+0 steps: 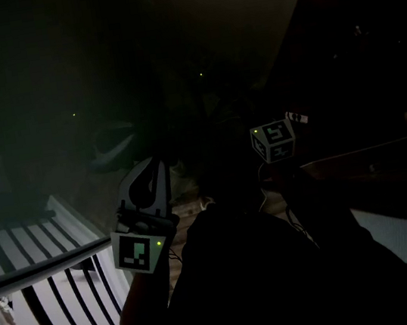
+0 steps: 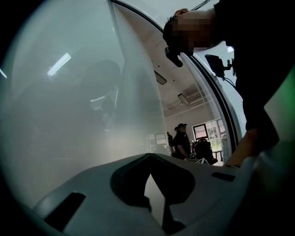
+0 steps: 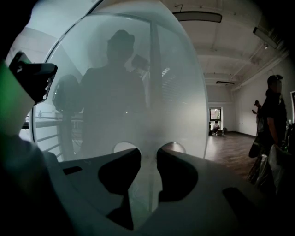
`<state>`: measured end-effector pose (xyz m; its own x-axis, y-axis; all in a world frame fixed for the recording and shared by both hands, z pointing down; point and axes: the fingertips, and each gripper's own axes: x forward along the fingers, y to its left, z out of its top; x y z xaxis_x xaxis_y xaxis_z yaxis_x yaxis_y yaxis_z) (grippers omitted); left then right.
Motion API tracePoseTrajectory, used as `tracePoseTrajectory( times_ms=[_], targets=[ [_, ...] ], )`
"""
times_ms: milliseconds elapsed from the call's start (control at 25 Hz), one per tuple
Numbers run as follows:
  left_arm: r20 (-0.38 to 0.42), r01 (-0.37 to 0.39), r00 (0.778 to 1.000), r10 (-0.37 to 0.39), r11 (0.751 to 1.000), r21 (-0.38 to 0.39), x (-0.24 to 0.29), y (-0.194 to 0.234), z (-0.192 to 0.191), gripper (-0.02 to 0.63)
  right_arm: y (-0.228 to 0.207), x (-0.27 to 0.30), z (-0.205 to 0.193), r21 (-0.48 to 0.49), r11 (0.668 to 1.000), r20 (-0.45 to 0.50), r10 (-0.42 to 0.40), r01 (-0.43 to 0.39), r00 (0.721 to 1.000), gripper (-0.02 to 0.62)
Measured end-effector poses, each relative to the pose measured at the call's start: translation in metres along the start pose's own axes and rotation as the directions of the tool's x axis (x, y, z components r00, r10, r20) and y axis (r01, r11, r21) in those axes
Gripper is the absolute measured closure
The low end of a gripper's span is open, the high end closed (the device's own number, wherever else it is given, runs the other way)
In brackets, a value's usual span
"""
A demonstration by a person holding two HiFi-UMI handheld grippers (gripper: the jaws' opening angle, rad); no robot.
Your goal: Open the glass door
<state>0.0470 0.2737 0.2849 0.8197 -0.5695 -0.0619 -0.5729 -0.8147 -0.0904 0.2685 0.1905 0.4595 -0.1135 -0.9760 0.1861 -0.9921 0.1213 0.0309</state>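
Overhead: the frame is nearly black. Little beyond a black railing (image 1: 63, 291) at lower left reads clearly, and the door cannot be made out from this view.
Glass door (image 3: 184, 92): frosted and upright, it fills most of both claw views at close range. Only a dim silhouette of a person with a gripper shows on it.
Left claw (image 2: 150, 156): the tips are pressed together with nothing between them, and a small triangular gap below them shows only pale glass. It is raised close before the pane, and contact cannot be told.
Right claw (image 3: 148, 154): the jaws stand a narrow slit apart. A vertical line of the door runs through the gap, and whether the pads touch it is unclear.
Two pale discs (image 3: 125, 146): they sit just behind the right claw's tips, half cut off and unidentifiable.
Past the door's edge: a wooden floor (image 3: 226, 147) and a standing figure (image 3: 274, 115), partly cut off at right.
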Motion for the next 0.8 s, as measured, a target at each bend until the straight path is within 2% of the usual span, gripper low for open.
tracePoseTrajectory(
  times_ms=[40, 120, 160, 240, 280, 800],
  targets=[
    [-0.039, 0.013, 0.999, -0.013, 1.000, -0.002, 0.001, 0.000, -0.005, 0.600, 0.000, 0.003, 0.001, 0.001, 1.000, -0.003, -0.005, 0.005, 1.000, 0.492],
    [-0.200, 0.034, 0.979, -0.037, 0.999, -0.019, -0.001, 0.000, -0.024, 0.600, 0.000, 0.010, 0.002, 0.007, 1.000, -0.008, -0.013, 0.013, 1.000, 0.494],
    [-0.197, 0.048, 0.979, -0.051, 0.999, -0.021, 0.003, 0.000, -0.024, 0.600, 0.000, 0.014, 0.002, 0.009, 1.000, -0.011, -0.015, 0.016, 1.000, 0.494],
    [-0.022, 0.080, 0.997, -0.080, 0.997, -0.003, 0.018, 0.002, -0.003, 0.600, 0.000, 0.022, 0.004, 0.007, 1.000, -0.017, -0.018, 0.018, 1.000, 0.495],
    [0.024, 0.092, 0.995, -0.092, 0.996, 0.002, 0.023, 0.002, 0.002, 0.600, 0.000, 0.025, 0.004, 0.005, 1.000, -0.021, -0.018, 0.018, 1.000, 0.495],
    [0.046, 0.214, 0.976, -0.212, 0.976, -0.034, 0.046, 0.030, -0.014, 0.600, 0.001, 0.084, -0.002, -0.010, 1.000, -0.039, -0.017, 0.016, 0.999, 0.495]
  ],
)
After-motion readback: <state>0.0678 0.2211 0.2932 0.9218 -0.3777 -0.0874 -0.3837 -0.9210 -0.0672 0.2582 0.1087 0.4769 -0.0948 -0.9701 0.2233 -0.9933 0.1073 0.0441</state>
